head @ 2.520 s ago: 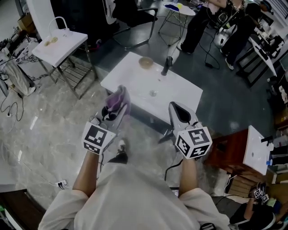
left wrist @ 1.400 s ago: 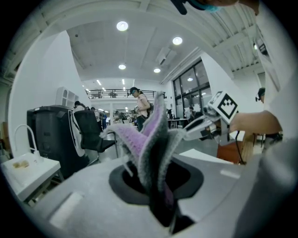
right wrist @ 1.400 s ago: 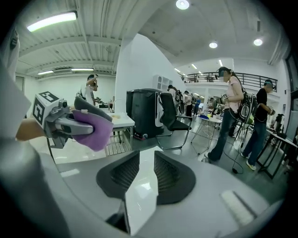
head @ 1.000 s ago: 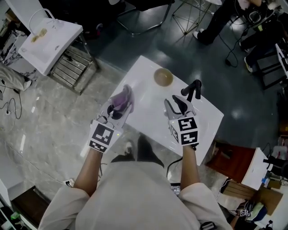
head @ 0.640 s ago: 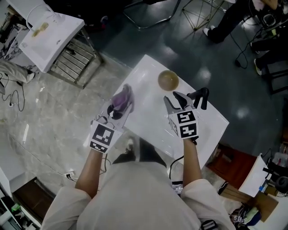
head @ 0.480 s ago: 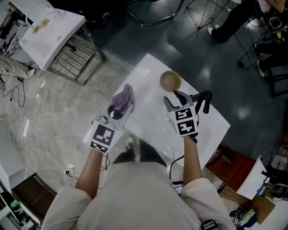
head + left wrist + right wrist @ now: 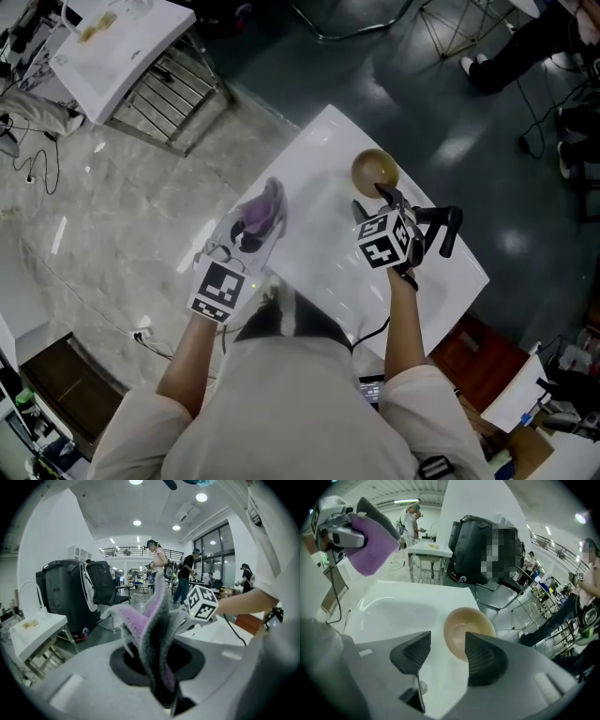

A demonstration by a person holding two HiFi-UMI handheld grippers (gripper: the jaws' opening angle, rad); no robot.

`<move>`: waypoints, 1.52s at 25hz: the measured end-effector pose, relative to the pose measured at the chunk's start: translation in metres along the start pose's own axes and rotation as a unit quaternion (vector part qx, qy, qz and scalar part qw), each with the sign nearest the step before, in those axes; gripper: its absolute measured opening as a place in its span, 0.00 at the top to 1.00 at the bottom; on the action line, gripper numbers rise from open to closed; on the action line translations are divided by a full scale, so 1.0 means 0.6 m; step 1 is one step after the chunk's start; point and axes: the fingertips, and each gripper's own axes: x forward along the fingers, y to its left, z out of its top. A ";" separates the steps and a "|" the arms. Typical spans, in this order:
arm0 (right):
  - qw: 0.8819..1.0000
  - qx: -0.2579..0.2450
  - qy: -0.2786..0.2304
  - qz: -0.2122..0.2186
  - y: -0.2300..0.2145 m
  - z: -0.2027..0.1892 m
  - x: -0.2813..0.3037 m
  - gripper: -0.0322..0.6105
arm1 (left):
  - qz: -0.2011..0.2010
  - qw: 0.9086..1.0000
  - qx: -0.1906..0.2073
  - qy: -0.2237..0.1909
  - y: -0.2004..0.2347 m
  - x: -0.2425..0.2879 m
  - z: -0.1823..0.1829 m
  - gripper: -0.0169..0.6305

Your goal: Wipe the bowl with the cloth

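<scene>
Count: 1 bowl, 1 cloth, 2 tools, 1 white counter (image 7: 319, 239).

Bowl (image 7: 375, 171): tan, upright, empty, sitting on the counter near its far right edge. Nothing is touching it.

Right tool (image 7: 387, 201): pointing steeply down, hovering just on the near side of the bowl. Its jaws have just been opening and now stand spread wide. Nothing is pinched. In the right gripper view the bowl (image 7: 466, 626) shows through the gap, past the tips, and the pads are not on it.

Left tool (image 7: 253, 228): over the counter's left edge, well apart from the bowl, pressed together on the cloth (image 7: 262, 210). The cloth is purple and grey, bunched, and sticks up out of the jaws in the left gripper view (image 7: 151, 625).

Also one more white table (image 7: 117, 42) at far left, off the counter.
</scene>
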 end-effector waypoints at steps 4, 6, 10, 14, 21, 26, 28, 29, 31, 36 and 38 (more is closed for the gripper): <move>0.998 -0.051 0.031 -0.011 -0.003 -0.005 0.031 0.61 | 0.008 1.000 -0.015 0.012 0.009 -0.003 -0.024 0.87; 0.996 -0.072 0.047 -0.009 0.000 -0.009 0.043 0.61 | 0.008 1.000 -0.020 0.016 0.010 -0.004 -0.031 0.87; 0.986 -0.142 0.084 -0.031 0.001 -0.023 0.059 0.68 | 0.004 1.000 -0.024 0.019 0.000 -0.002 -0.034 0.87; 0.972 -0.196 0.124 -0.040 0.009 -0.042 0.086 0.73 | -0.002 1.000 -0.020 0.021 0.000 0.003 -0.039 0.87; 0.977 -0.184 0.099 -0.035 0.011 -0.027 0.088 0.88 | -0.002 1.000 -0.017 0.021 -0.007 -0.004 -0.044 0.87; 0.976 -0.190 0.100 -0.016 0.029 -0.029 0.081 0.92 | 0.001 1.000 -0.007 0.017 -0.011 -0.027 -0.039 0.87; 0.975 -0.197 0.098 -0.009 0.040 -0.027 0.074 0.92 | 0.003 1.000 -0.005 0.013 -0.011 -0.036 -0.035 0.87; 0.975 -0.202 0.096 -0.010 0.044 -0.025 0.070 0.92 | 0.005 1.000 -0.004 0.012 -0.011 -0.041 -0.035 0.87; 0.974 -0.208 0.090 -0.018 0.050 -0.020 0.057 0.92 | 0.006 1.000 -0.004 0.009 -0.012 -0.053 -0.037 0.87; 0.978 -0.192 0.079 -0.019 0.069 -0.022 0.020 0.92 | 0.006 1.000 -0.002 0.002 -0.033 -0.082 -0.038 0.87; 0.980 -0.180 0.076 -0.024 0.074 -0.028 0.003 0.92 | 0.004 1.000 0.002 -0.001 -0.043 -0.093 -0.036 0.87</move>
